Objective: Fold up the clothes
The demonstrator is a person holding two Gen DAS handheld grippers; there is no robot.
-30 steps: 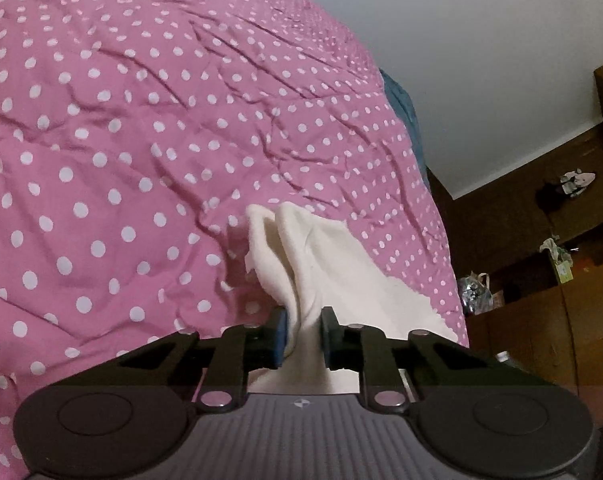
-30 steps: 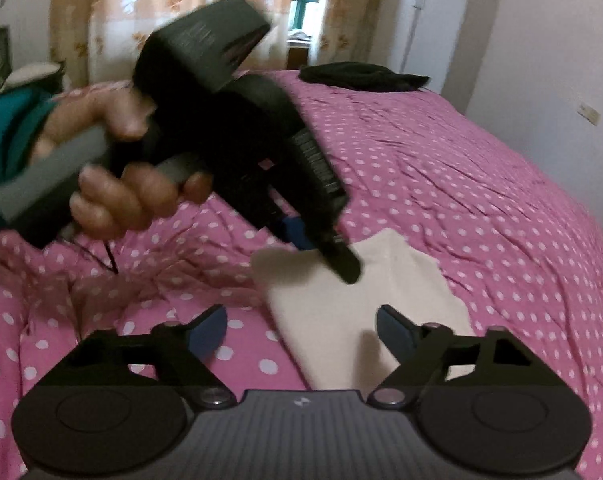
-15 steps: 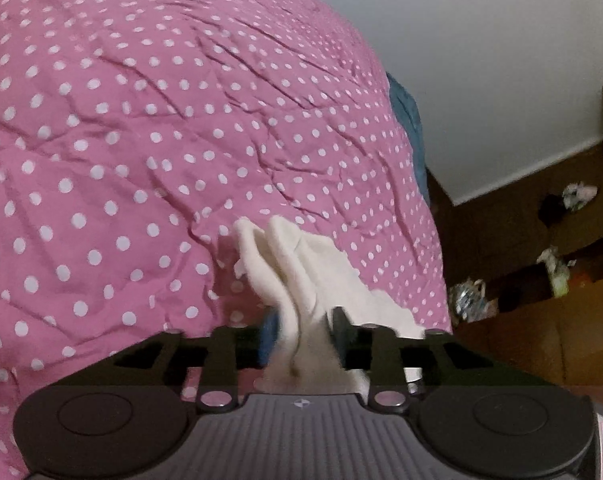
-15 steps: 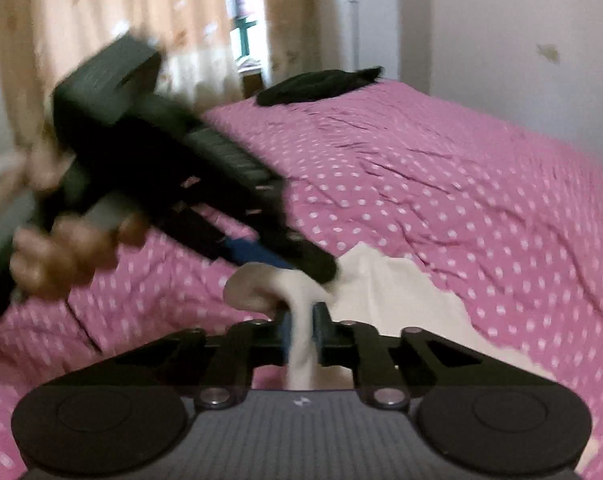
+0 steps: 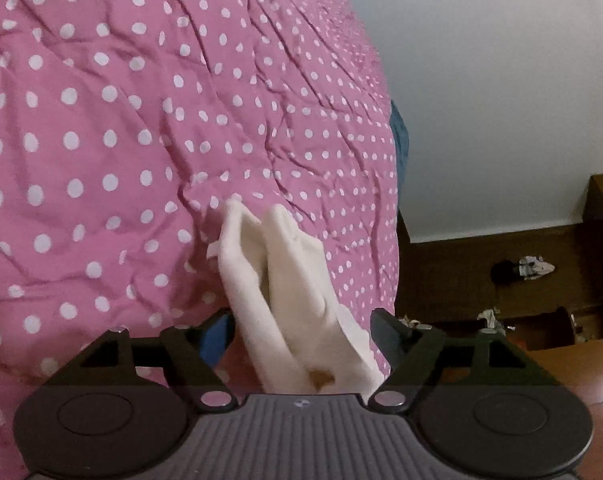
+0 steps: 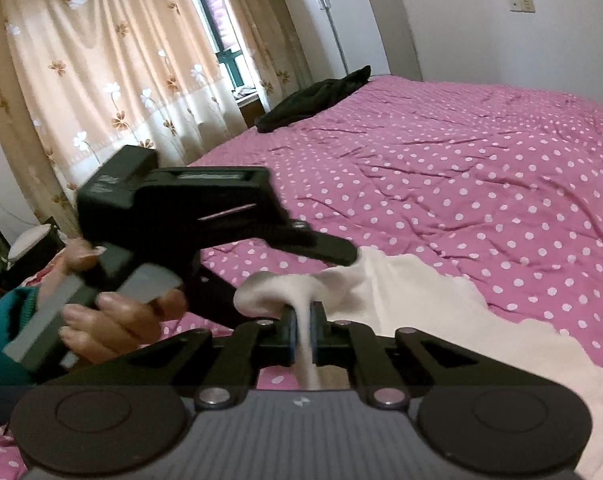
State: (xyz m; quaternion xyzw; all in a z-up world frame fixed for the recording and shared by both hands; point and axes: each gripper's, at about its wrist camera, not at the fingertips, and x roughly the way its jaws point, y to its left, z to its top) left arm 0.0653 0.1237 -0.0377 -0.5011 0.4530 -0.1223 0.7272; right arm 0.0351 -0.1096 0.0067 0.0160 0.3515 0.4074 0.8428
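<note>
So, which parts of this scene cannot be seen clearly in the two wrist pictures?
- Left wrist view: the lower end of the cream garment is hidden behind the body of the left gripper, whose jaws stand open.
- Right wrist view: the garment runs off the right edge, so its full shape is unknown; the right gripper is shut on a bunched fold.
- Right wrist view: what kind of clothing the black garment is; too far away.
</note>
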